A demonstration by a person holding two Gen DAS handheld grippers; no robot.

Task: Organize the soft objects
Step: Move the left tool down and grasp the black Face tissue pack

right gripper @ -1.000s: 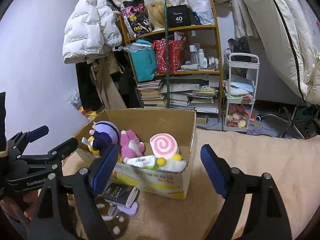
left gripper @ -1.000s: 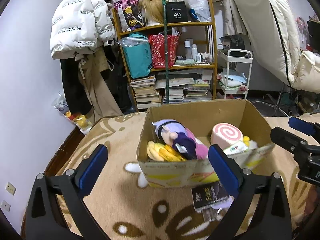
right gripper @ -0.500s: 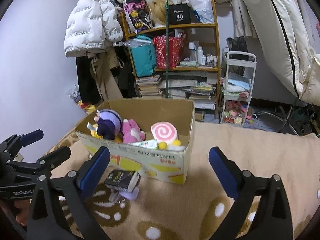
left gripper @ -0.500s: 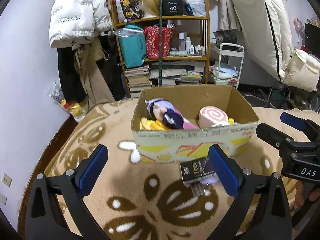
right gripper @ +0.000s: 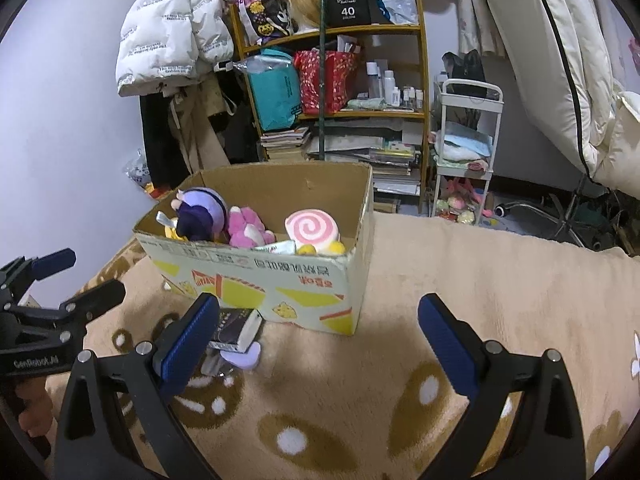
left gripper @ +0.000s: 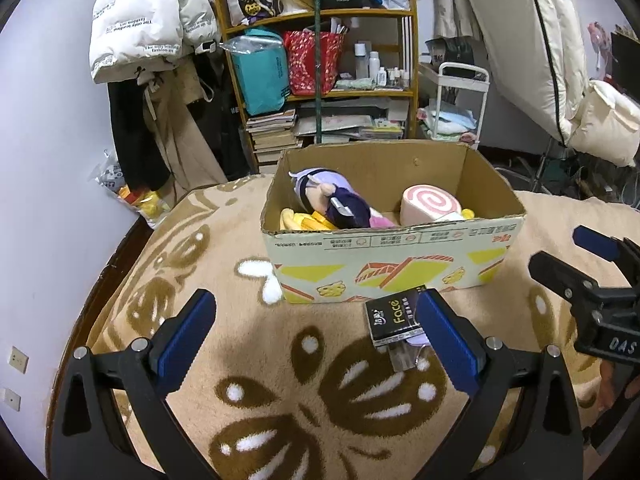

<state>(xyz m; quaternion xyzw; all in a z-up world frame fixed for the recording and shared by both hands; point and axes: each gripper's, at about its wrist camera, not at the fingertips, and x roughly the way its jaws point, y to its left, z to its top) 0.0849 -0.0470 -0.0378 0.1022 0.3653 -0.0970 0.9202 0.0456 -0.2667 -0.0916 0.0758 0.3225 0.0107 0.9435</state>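
Observation:
An open cardboard box [left gripper: 392, 256] [right gripper: 256, 276] stands on a tan patterned blanket. Inside lie a purple-haired doll [left gripper: 340, 204] [right gripper: 200, 212], a yellow plush [left gripper: 300, 220], a pink plush [right gripper: 246, 228] and a pink swirl cushion [left gripper: 428, 210] [right gripper: 312, 230]. A black tissue pack [left gripper: 394, 318] [right gripper: 234, 328] lies on the blanket against the box front, on a lilac item [right gripper: 244, 356]. My left gripper [left gripper: 314, 312] is open and empty just short of the box, with the pack by its right fingertip. My right gripper [right gripper: 318, 316] is wide open and empty before the box's right corner.
Behind the box stand a crowded wooden shelf [left gripper: 320, 80] and a white trolley [right gripper: 468, 128]. A white puffer jacket [left gripper: 148, 20] hangs at the left and pale bedding [left gripper: 540, 40] leans at the right. The blanket [right gripper: 480, 264] stretches bare right of the box.
Both views have tipped down and the box now sits farther off, beyond the fingertips instead of between them. The right gripper's jaws have spread wider. The black pack has come into full view.

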